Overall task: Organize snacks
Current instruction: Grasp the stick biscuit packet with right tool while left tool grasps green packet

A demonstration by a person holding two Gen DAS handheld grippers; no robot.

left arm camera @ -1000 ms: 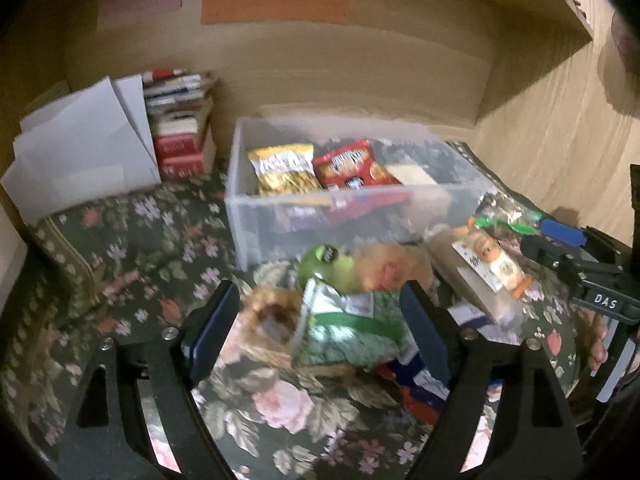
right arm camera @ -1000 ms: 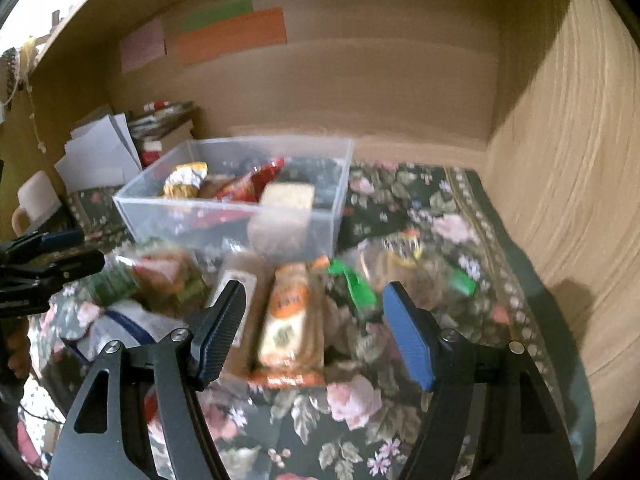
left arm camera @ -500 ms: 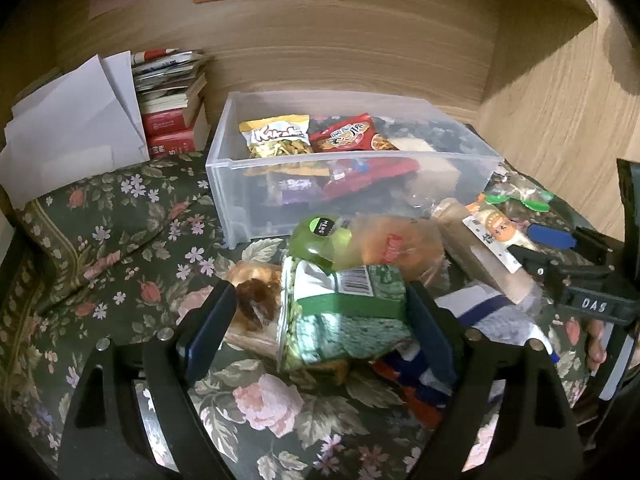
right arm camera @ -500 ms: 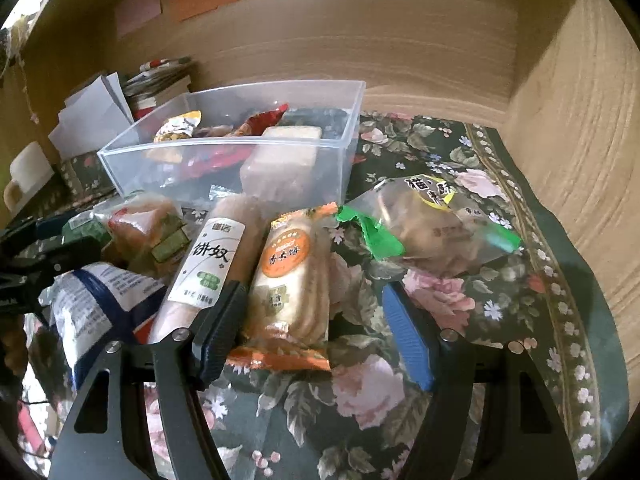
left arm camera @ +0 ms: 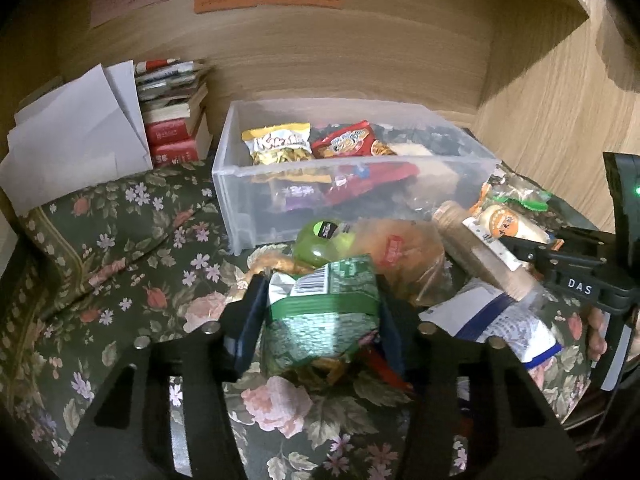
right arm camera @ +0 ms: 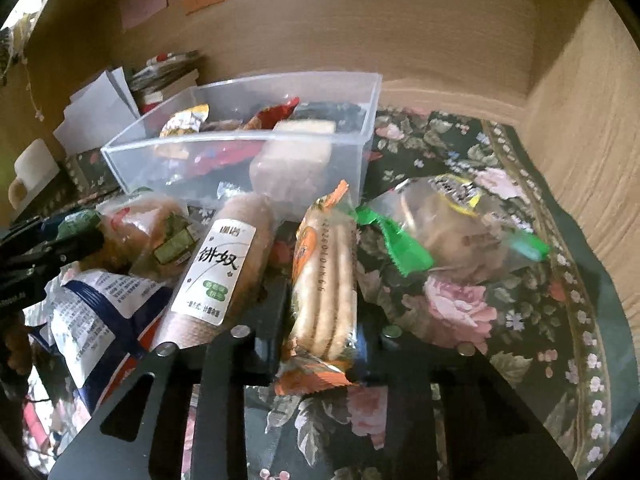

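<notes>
The green crinkled foil snack bag (left arm camera: pixel 324 316) is clamped between the left gripper (left arm camera: pixel 320 320) jaws, near the front edge of the floral tablecloth (left arm camera: pixel 120 240). The orange-wrapped cracker sleeve (right arm camera: pixel 324 292) is pinched by the right gripper (right arm camera: pixel 320 320), just in front of the clear plastic bin (right arm camera: pixel 240 136), where other snacks are held

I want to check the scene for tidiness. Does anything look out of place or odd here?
Yes: several snack packs lie heaped on the floral cloth before the clear bin, not inside it.
</notes>
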